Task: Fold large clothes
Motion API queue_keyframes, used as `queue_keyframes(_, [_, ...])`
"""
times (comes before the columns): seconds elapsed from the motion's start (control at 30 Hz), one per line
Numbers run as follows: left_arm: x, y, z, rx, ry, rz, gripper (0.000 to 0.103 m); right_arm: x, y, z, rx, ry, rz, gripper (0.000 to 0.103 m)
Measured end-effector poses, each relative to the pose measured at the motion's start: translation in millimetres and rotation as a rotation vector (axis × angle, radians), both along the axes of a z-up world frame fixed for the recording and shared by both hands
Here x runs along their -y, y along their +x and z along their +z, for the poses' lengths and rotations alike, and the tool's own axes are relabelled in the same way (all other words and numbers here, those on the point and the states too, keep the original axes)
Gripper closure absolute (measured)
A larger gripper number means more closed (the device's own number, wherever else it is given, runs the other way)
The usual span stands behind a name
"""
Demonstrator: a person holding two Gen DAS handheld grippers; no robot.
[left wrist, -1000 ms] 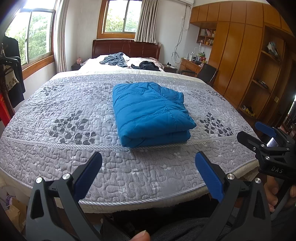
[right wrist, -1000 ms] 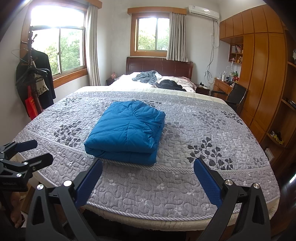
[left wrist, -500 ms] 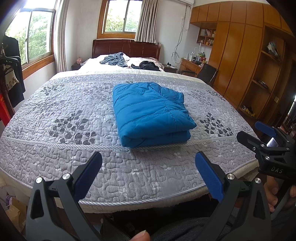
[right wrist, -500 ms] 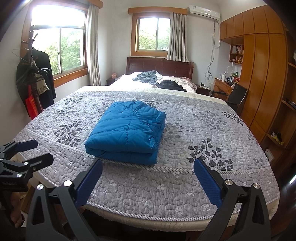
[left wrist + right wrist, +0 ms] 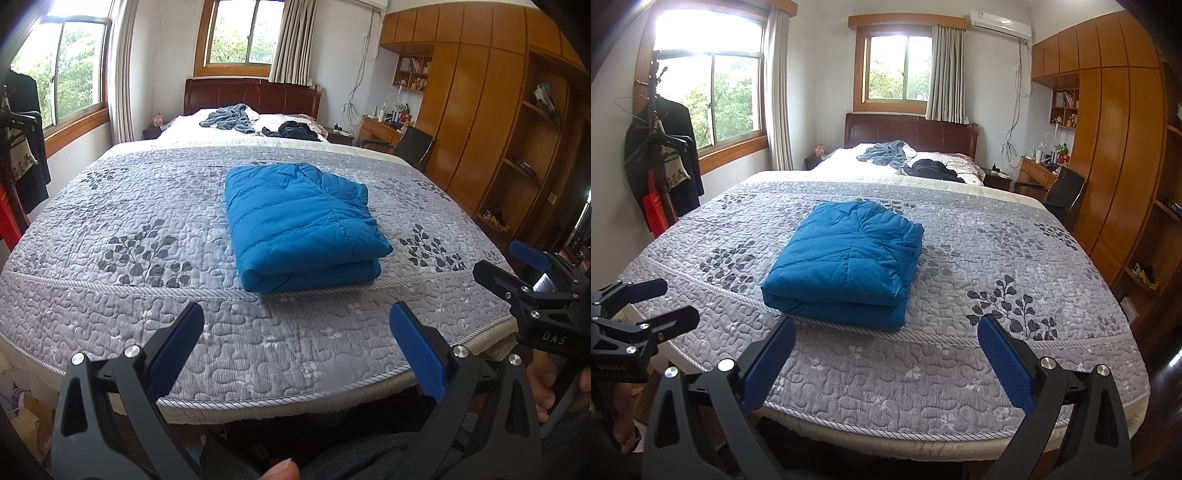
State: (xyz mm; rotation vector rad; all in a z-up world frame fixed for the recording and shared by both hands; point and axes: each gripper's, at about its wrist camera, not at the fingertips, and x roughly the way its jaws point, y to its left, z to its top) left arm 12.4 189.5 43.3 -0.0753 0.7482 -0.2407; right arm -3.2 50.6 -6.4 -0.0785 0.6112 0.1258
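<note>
A blue quilted jacket (image 5: 299,225) lies folded into a thick rectangle on the grey patterned bedspread (image 5: 129,236), near the foot of the bed. In the right wrist view the same jacket (image 5: 846,262) sits a little left of centre. My left gripper (image 5: 297,332) is open and empty, held back over the bed's front edge, short of the jacket. My right gripper (image 5: 886,349) is also open and empty, level with the foot of the bed. Each gripper shows at the edge of the other's view: the right one (image 5: 517,266) and the left one (image 5: 661,301).
Loose grey-blue clothing (image 5: 231,118) and dark clothing (image 5: 295,131) lie near the wooden headboard (image 5: 908,134). Wooden wardrobes and shelves (image 5: 491,122) line the right wall, with a desk and black chair (image 5: 1063,192). A coat rack with hanging clothes (image 5: 661,155) stands left.
</note>
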Motion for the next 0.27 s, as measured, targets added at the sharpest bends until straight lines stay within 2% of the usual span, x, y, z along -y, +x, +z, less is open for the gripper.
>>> queue_keyframes(0.27, [-0.5, 0.9, -0.5, -0.004, -0.001, -0.001, 0.003, 1.3, 2.6, -0.5, -0.007, -0.001, 0.007, 0.004])
